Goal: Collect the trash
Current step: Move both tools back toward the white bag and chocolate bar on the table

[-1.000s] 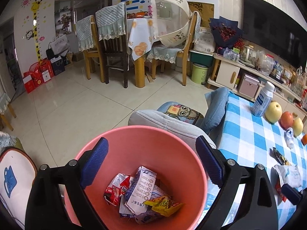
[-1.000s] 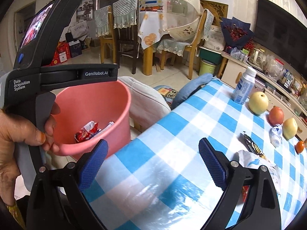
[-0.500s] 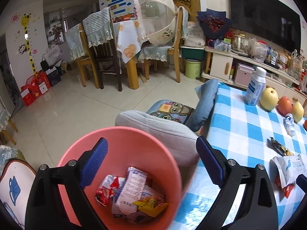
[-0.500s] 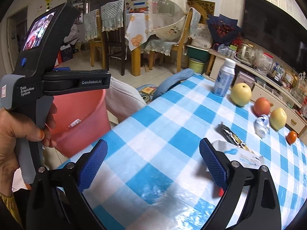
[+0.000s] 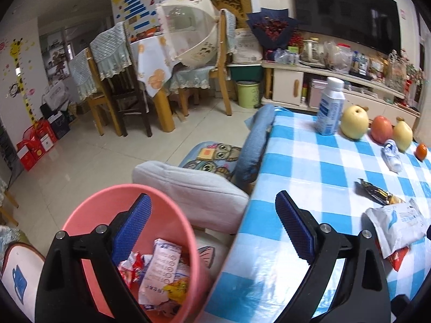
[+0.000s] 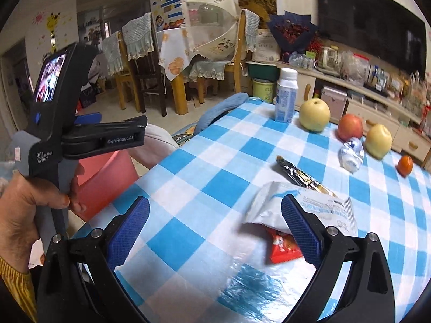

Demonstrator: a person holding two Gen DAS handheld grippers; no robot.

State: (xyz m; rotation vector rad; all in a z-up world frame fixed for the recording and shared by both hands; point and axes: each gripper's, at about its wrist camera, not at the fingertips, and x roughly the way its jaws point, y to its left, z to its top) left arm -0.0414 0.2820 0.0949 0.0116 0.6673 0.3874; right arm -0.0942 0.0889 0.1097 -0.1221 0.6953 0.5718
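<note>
A pink bin holding several wrappers sits low beside the blue-checked table; it also shows in the right wrist view. My left gripper is open and empty, over the bin's rim and the table edge. My right gripper is open and empty above the table. A white wrapper, a red wrapper under it, a dark wrapper and a crushed bottle lie on the table. The white wrapper also shows in the left wrist view.
A milk bottle, two pears, an apple and an orange stand at the table's far side. A grey cushioned chair is between bin and table. The left gripper body is at the left.
Both grippers have swung right, toward the table. The bin has slid to the lower left in the left wrist view. The white and red wrappers now lie near my right gripper's right finger.
</note>
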